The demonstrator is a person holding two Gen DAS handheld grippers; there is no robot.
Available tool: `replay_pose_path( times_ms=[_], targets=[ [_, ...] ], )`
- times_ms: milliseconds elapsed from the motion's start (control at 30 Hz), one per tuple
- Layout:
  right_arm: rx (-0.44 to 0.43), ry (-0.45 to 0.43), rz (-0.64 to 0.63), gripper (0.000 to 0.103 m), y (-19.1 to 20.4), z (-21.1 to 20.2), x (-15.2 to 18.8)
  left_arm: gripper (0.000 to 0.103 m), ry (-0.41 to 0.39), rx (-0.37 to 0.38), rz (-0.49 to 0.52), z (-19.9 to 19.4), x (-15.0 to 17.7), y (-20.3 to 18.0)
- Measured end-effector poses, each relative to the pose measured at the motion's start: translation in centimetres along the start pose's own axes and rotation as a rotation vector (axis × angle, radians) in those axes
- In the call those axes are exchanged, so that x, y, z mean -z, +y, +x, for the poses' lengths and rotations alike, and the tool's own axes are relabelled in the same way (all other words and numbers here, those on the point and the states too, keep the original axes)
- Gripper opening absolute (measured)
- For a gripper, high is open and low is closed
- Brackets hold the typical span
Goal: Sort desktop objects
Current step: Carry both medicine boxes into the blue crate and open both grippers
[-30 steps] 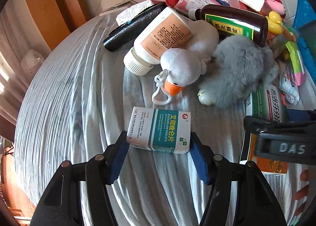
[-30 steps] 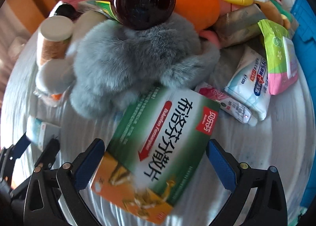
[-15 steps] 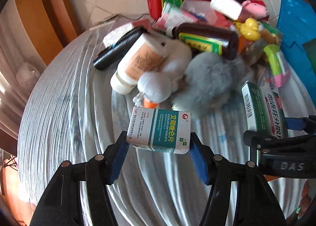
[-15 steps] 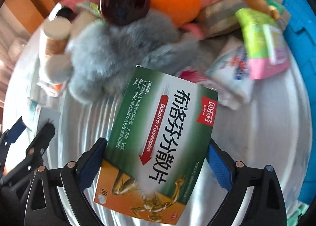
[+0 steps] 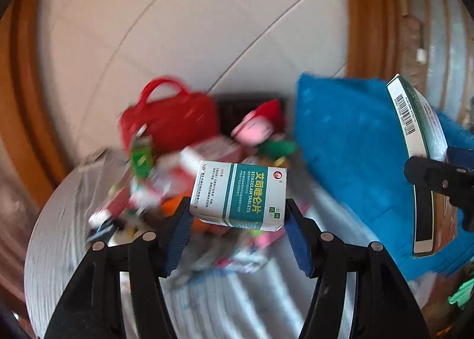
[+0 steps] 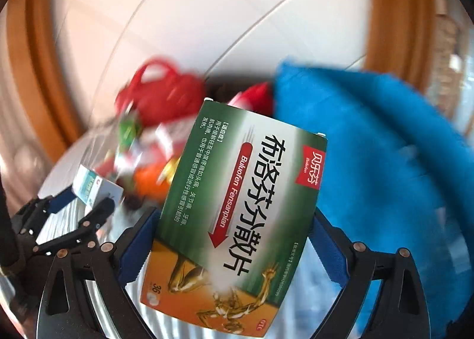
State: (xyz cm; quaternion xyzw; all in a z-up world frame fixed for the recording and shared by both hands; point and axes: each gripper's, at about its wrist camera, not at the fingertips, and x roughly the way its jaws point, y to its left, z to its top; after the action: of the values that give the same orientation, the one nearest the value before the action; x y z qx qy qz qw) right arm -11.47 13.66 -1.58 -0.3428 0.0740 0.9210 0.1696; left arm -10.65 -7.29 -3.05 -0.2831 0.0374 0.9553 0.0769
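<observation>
**Two medicine cartons, both in hand, lifted off the pile**

Item 1: teal box [image 5: 238, 195]. Small white-and-teal tablet carton, held in the left gripper [image 5: 235, 230]. Jaws clamped on its two short ends, blue pads pressed flat against the card. It hangs in the air, slightly tilted, above the grey striped worktop [image 5: 207, 303] and in front of the blurred heap of goods. Likely very light, thin card, hollow around its contents; hard squeezing would probably dent the ends. The end-to-end hold suits it, since the long faces would bow more easily.

Item 2: green box [image 6: 237, 220]. Large flat green-and-orange carton, held in the right gripper [image 6: 234, 238]. Jaws set wide and clamped across its width near the lower, orange part, so most of the carton stands out beyond the pads. Light for its size, by appearance, but broad and glossy; with the hold low on the body it could pivot or slip if swung sharply. A hold nearer the middle would steady it.

Surroundings: red bag [image 5: 169, 119] and blue bin [image 5: 349, 143] lie beyond the heap; the blue bin sits nearest the green box. Both are blurred, and their contents cannot be read. Which container takes medicine cannot be told.
</observation>
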Motion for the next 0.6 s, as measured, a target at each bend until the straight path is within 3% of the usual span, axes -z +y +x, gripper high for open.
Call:
replay_pose_path(
  times_ms=[167, 300, 467, 600],
  targets=[
    [0.095, -0.135, 0.08, 0.097, -8.7, -7.1, -2.1, 0.06, -0.093, 0.134, 0.084, -1.3, -4.8, -9.1],
    [0.186, -0.183, 0.114, 0.097, -14.6, -9.7, -2.7, 0.06, -0.114, 0.248, 0.121, -1.5, -7.9, -16.2],
    [0.293, -0.138, 0.122, 0.097, -22.2, -10.3, -2.3, 0.06, -0.08, 0.322, 0.217, -0.6, -10.0, -24.3],
    [0.333, -0.084, 0.126, 0.097, -27.5, -9.6, -1.2, 0.06, -0.046, 0.334, 0.269, 0.1, -10.3, -29.3]
  ],
)
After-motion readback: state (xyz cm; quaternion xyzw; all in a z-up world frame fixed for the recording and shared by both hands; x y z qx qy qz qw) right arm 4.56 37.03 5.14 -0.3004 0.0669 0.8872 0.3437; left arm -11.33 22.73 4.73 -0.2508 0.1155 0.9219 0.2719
